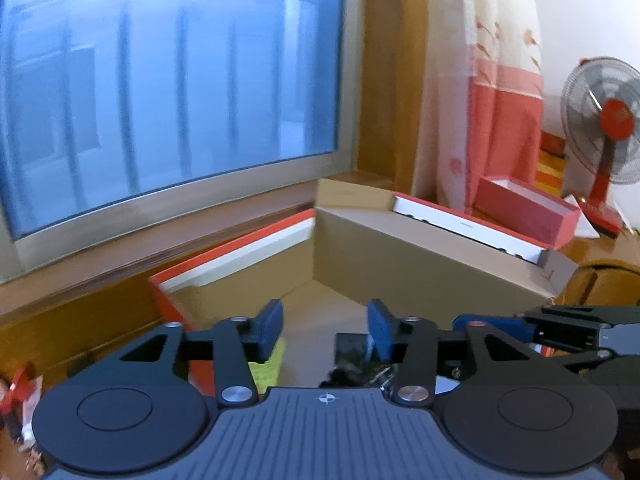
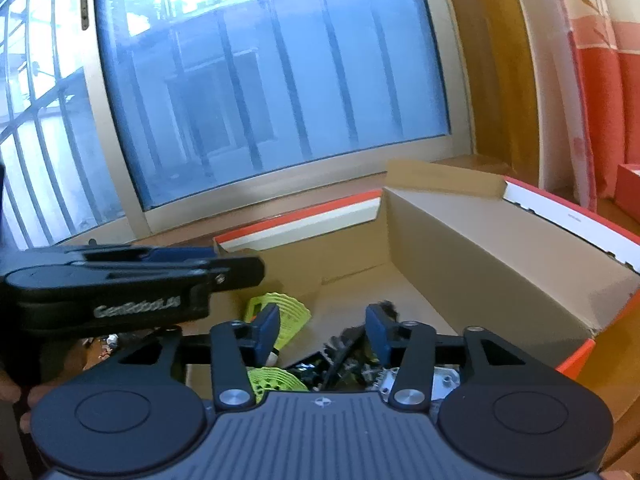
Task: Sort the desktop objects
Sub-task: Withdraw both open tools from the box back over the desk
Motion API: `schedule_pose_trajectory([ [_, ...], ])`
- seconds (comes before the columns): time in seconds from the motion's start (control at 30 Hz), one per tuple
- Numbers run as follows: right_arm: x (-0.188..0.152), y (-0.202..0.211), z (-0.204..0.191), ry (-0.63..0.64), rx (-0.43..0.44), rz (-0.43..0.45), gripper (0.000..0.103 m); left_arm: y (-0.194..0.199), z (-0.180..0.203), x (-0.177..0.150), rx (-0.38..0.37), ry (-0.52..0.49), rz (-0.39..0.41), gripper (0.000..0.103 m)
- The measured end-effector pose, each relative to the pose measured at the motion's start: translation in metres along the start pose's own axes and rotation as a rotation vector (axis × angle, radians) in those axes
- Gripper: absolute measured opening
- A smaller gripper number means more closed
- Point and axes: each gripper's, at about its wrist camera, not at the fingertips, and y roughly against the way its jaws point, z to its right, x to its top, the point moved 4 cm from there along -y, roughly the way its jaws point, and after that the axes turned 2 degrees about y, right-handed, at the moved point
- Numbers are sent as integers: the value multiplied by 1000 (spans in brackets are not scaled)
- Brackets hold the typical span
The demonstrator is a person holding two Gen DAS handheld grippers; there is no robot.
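Orange-and-tan open cardboard box [image 2: 500, 248] by the window already holds things: yellow-green ribbed plastic pieces [image 2: 288, 312] at left, dark tangled items [image 2: 348, 356] mid-floor. Left gripper [image 1: 325, 326] hangs over the box's near end, fingers spread, nothing between them. Right gripper [image 2: 323, 330] just beside it, likewise released and empty, above the clutter. Reads as either just dropped something or reaching in; can't settle which.
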Motion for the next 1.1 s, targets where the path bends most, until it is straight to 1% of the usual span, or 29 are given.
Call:
schedule_pose_trajectory([
  [0.13,4,-7,-21,36,27,0,57,23,-33,-8,67,76,14,61],
  [0.2,5,-12,-35,52,49,0,58,35,-52,-12,106,116,21,62],
  [0.3,8,-19,-61,78,91,-3,59,56,-87,-23,185,168,22,65],
  [0.57,-1,-43,-152,165,215,-39,61,108,-187,-71,385,311,-31,65],
  [0.8,-21,-71,-236,216,298,-108,63,158,-272,-108,529,395,-54,65],
  [0.97,-36,-94,-294,244,352,-160,63,182,-325,-127,585,418,-67,68],
  [1.1,-48,-113,-339,265,394,-202,63,190,-356,-135,607,408,-80,71],
])
